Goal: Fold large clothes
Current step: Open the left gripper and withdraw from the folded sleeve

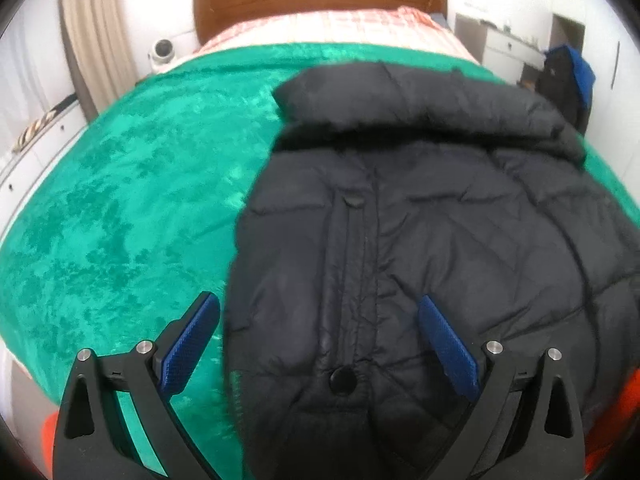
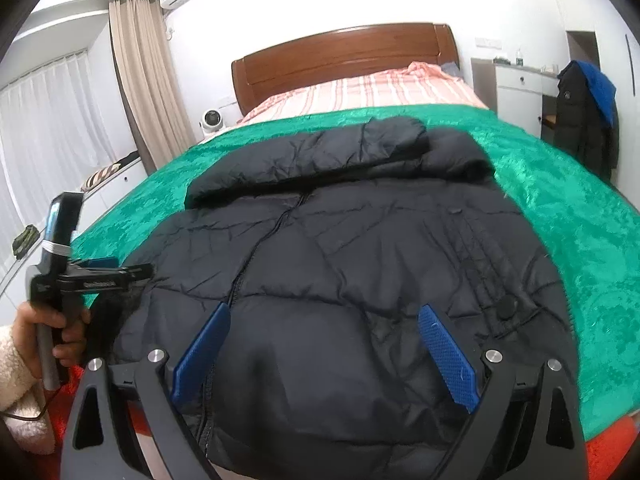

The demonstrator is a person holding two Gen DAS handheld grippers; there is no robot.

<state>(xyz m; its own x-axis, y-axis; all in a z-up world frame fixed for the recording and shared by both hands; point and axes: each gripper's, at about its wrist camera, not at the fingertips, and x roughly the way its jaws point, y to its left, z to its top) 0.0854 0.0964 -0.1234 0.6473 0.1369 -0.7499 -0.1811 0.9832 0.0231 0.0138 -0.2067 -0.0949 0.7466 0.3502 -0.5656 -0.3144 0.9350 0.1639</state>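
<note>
A black quilted puffer jacket [image 1: 420, 240] [image 2: 340, 248] lies spread on a green blanket [image 1: 120, 200] [image 2: 580, 220] on the bed, with a sleeve folded across its far end. My left gripper [image 1: 320, 308] hovers open over the jacket's near left edge, one blue pad over the blanket and one over the fabric. My right gripper [image 2: 324, 316] stands open above the jacket's near hem, nothing between its fingers. In the right wrist view the left gripper [image 2: 116, 270] shows at the jacket's left edge, held by a person's hand [image 2: 44, 328].
A wooden headboard [image 2: 344, 56] and a pink striped sheet [image 2: 360, 92] lie beyond the blanket. A small white fan [image 2: 212, 120] and curtains [image 2: 144, 80] stand at the left. Dark coats [image 2: 584, 108] hang by a white cabinet [image 2: 520, 84] at the right. Red fabric [image 2: 608, 448] shows below the bed's edge.
</note>
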